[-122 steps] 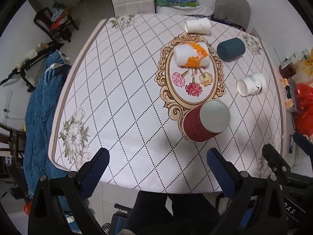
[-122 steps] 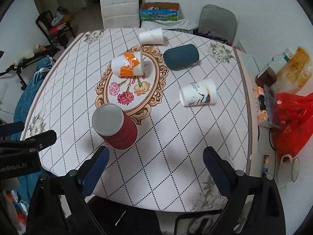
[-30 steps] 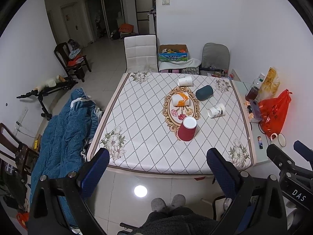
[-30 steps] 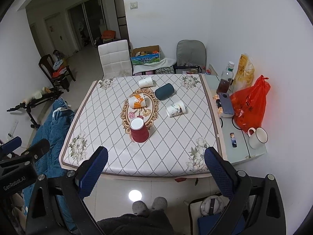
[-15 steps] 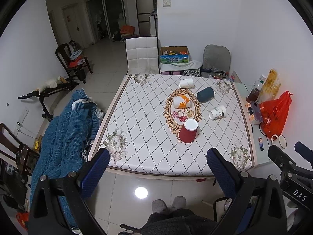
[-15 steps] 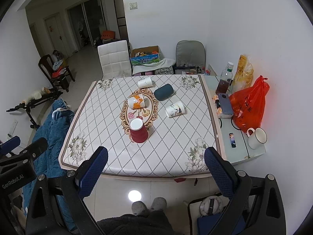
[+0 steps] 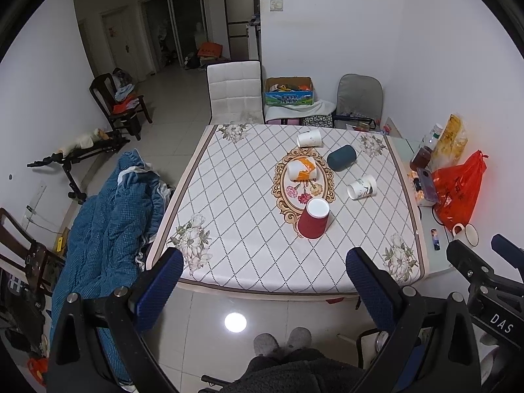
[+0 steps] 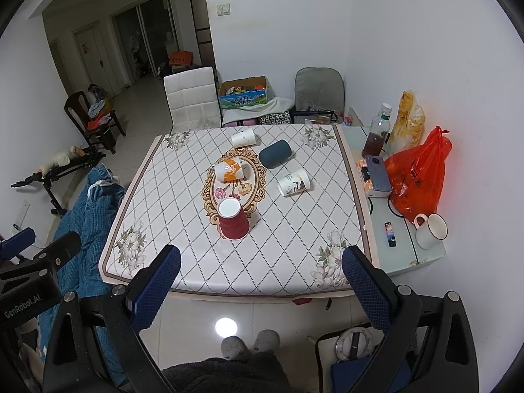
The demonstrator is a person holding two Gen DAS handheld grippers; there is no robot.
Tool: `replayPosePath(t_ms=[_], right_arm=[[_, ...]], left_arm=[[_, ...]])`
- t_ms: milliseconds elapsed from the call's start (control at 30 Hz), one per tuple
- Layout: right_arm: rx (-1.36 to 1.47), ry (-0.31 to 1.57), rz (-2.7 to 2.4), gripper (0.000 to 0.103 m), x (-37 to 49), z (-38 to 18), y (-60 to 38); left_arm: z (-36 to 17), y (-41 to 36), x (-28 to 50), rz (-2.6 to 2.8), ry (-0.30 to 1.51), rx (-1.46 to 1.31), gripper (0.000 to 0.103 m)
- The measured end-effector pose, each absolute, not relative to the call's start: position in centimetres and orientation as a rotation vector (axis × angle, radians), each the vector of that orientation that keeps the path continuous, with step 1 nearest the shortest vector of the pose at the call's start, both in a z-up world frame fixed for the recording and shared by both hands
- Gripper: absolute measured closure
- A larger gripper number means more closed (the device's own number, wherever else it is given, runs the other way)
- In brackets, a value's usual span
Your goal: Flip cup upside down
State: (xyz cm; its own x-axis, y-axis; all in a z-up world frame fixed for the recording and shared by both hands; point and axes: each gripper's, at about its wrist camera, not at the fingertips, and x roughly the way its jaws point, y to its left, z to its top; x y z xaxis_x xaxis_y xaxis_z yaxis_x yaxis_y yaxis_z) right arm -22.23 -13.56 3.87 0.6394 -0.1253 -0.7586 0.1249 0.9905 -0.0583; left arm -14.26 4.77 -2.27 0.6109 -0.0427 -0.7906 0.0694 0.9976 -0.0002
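Red cup [image 7: 313, 218] inverted near table [image 7: 229, 196] centre; left gripper [image 7: 262, 283], right gripper [image 8: 260, 280] spread, empty, well back; seemingly finished.

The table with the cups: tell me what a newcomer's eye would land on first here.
First the dark red paper cup standing upside down on the near end of the gold oval medallion on the white diamond-patterned tablecloth, the only cup not lying on its side. Next the bright orange-red plastic bag on the glass side table to the right. Both blue-padded grippers, left and right, hang open and empty short of the table edge.
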Motion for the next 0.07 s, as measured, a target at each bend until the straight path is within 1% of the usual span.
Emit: replayPosePath(t_ms=[67], right_arm=[[0.001, 0.866, -0.142, 0.002, -22.14, 3.91, -13.68]], left_arm=[[-2.32, 4.76, -14.27, -0.070, 0.915, 0.029, 0.001]])
